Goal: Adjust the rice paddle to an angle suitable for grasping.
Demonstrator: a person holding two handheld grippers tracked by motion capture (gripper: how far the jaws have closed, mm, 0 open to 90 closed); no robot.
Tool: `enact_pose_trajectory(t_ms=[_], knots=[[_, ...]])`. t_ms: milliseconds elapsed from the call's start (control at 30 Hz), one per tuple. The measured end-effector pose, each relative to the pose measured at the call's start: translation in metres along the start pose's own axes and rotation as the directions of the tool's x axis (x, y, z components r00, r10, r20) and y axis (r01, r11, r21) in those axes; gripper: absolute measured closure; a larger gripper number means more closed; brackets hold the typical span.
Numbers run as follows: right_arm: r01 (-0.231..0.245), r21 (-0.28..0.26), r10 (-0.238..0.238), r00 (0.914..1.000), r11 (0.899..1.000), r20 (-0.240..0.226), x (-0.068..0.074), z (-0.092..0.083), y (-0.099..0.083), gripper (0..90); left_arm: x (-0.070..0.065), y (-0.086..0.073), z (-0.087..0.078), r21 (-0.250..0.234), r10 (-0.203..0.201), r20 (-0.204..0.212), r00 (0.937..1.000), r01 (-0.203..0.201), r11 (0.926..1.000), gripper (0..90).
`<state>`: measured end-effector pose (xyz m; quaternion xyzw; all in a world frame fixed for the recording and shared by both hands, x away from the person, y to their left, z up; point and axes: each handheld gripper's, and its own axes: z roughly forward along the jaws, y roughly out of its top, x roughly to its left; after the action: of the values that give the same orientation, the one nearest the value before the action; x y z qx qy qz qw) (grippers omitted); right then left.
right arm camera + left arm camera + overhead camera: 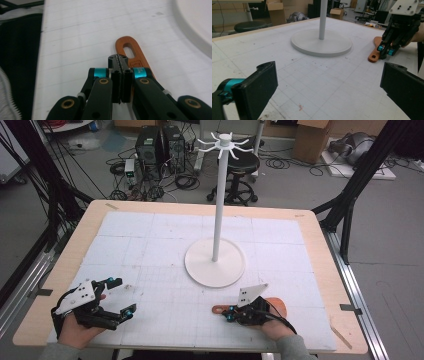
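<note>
The counter (320,245) is the biggest thing before me, a pale wooden top under a white gridded mat (165,245) that covers nearly all of it. On the mat, past the middle, stands a white rack (216,220): a round flat base, a thin upright pole, and a ring of small hooks at the top. Its base lies well apart from both my hands.

My left tongs (120,296) sit at the near left corner of the mat, in my left hand (75,327). Their jaws stand wide apart with nothing between them; in the left gripper view (327,85) I look between the two black pads at bare mat, the rack's base beyond.

My right tongs (231,316) are at the near right, just this side of the base, in my right hand (272,327). Their jaws are pressed together, tip to tip. In the right gripper view (120,62) the closed tips sit over the handle of the spatula (130,52), but I cannot tell whether they touch it.

The spatula (277,306) is an orange-brown one lying flat on the mat under my right tongs. Its handle, with a slotted hole at the end, points toward my left tongs, and its broader end shows on the far side of my right hand.
</note>
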<state>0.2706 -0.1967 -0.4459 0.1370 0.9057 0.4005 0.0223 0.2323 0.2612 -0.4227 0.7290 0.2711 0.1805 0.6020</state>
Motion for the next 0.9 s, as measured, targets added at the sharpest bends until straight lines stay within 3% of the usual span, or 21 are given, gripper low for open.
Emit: enact_pose_trajectory(t_ms=[100,133,333,500,667,700,733,833,900], knots=[[-0.032,0.001,0.032,0.9989,0.999,0.033,-0.007,0.0,0.002,89.4,0.0,-0.001,-0.001,-0.002,-0.006,-0.005,1.0,0.006,1.0,1.7],[-0.038,0.007,0.038,0.997,0.999,0.067,-0.011,-0.001,0.003,89.4,0.0,-0.001,-0.002,-0.001,-0.002,-0.007,1.0,0.002,1.0,1.7],[-0.047,0.004,0.047,0.9955,0.999,0.082,-0.015,-0.002,0.003,89.4,0.0,-0.001,-0.004,-0.001,-0.003,-0.013,0.9999,0.003,1.0,1.8],[-0.058,-0.07,0.064,0.9935,0.996,0.094,-0.02,-0.023,-0.003,89.4,0.0,-0.001,-0.004,0.0,0.0,-0.013,0.9999,0.0,1.0,1.7],[-0.1,-0.065,0.111,0.9773,0.993,0.181,-0.031,-0.051,-0.026,89.3,0.0,-0.001,-0.003,-0.001,-0.001,-0.008,1.0,0.001,1.0,1.7],[-0.124,-0.083,0.139,0.9681,0.989,0.208,-0.037,-0.059,-0.035,89.3,0.0,-0.001,-0.003,0.0,-0.001,-0.008,1.0,0.001,1.0,1.7],[-0.124,-0.083,0.139,0.9681,0.989,0.208,-0.037,-0.059,-0.035,89.3,0.0,-0.001,-0.002,0.003,0.001,-0.005,1.0,-0.001,1.0,1.7],[-0.154,-0.108,0.177,0.953,0.982,0.246,-0.044,-0.068,-0.043,89.3,-0.001,-0.002,0.0,0.012,0.002,-0.001,1.0,-0.002,0.9999,1.7],[-0.158,-0.104,0.18,0.948,0.982,0.262,-0.048,-0.07,-0.046,89.3,-0.001,-0.002,0.001,0.012,0.001,0.002,1.0,-0.001,0.9999,1.7]])
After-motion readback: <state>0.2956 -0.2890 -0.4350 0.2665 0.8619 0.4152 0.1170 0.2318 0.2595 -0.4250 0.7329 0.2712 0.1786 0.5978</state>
